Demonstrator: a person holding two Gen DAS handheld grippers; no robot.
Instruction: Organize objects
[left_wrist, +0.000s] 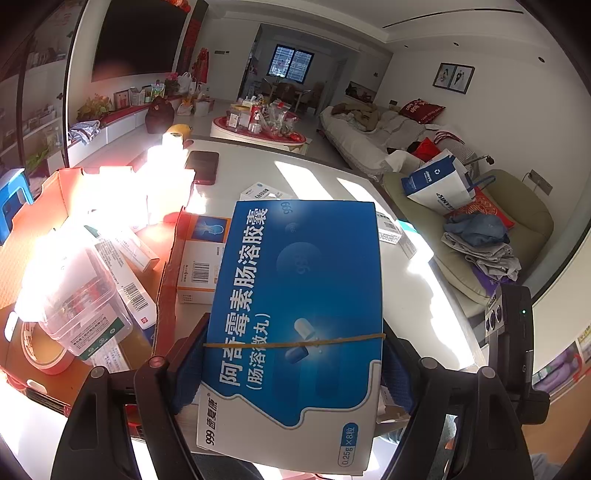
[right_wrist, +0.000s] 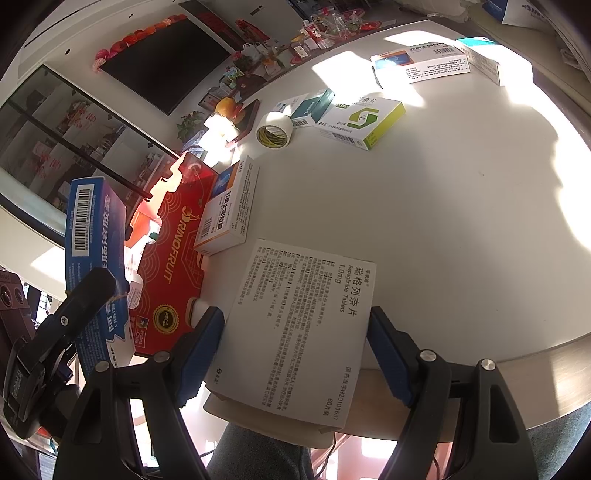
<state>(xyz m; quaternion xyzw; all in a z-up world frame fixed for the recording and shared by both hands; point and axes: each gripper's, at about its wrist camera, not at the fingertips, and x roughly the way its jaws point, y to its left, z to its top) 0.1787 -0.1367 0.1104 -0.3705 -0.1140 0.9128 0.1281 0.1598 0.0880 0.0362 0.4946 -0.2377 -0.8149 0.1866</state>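
Blue pads of the left gripper (left_wrist: 291, 373) press on both long edges of a blue-and-white medicine carton (left_wrist: 295, 317), which fills the left wrist view and is raised clear of the white table (left_wrist: 332, 173). A thin rubber band (left_wrist: 295, 344) crosses the carton just ahead of the pads, so this may be more than one pack bundled together, though I cannot tell. The right gripper (right_wrist: 295, 354) is likewise clamped on a white tablet box (right_wrist: 295, 332), printed side up, held over the near table edge.

Both cartons look like thin card: light, stiff along the edges, soft across the broad faces. A squeeze on the narrow side walls, as now, should hold them without crushing; a harder squeeze would probably buckle the card. The glossy blue face looks slippery, and the band could snag on a pad when the carton is let go.

Beyond the jaws, an orange-and-white box (right_wrist: 229, 210) leans against the wall of a red fruit carton (right_wrist: 173, 254), which already holds other packs and a clear plastic tub (left_wrist: 85, 295). That carton seems the likely place for the medicines. Farther out on the table lie a green-and-yellow box (right_wrist: 364, 120), a tape roll (right_wrist: 275, 129) and more packs in the sunlight.
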